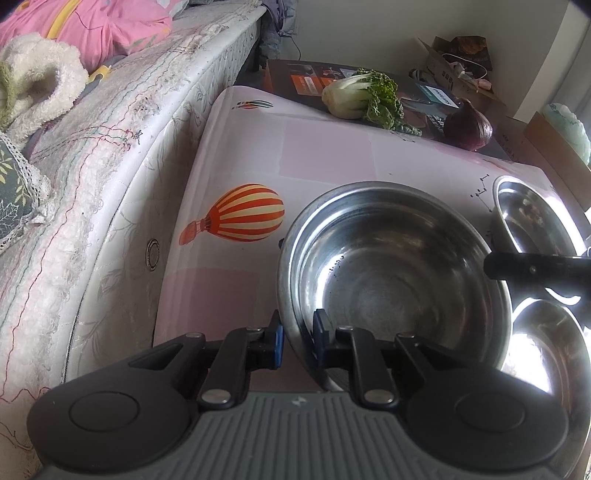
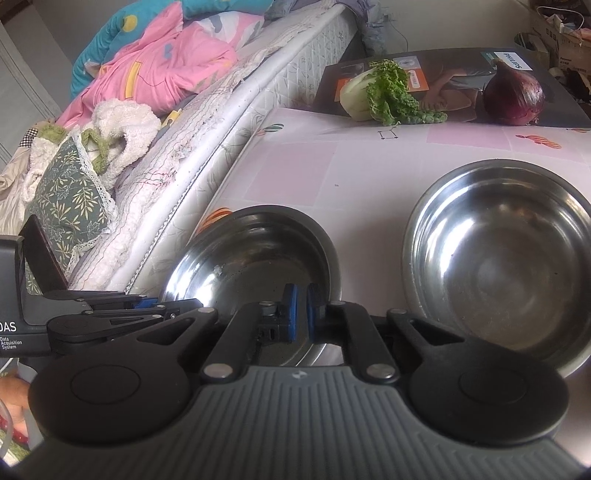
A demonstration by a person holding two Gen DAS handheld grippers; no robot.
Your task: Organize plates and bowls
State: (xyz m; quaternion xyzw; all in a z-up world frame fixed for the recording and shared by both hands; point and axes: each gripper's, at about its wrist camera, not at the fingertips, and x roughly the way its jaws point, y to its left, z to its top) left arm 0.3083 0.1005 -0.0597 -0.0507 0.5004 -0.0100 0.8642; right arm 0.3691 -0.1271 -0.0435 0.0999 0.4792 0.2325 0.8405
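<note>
Pinching bowl (image 1: 391,266) rim, left fingers (image 1: 277,339) astride

Pale wall (image 1: 406,22) at 12 o'clock, quilted mattress (image 1: 122,155) w/ pink bedding (image 1: 110,29) at 10, balloon-print tablecloth (image 1: 332,147) centre, cardboard boxes (image 1: 458,70) at 1, bright daylight at 3.

The pink balloon-print table (image 2: 303,173) carries one steel bowl (image 1: 391,273) between the left gripper's (image 1: 298,334) pads, another bowl (image 2: 502,266) right of the right gripper (image 2: 302,308).
</note>
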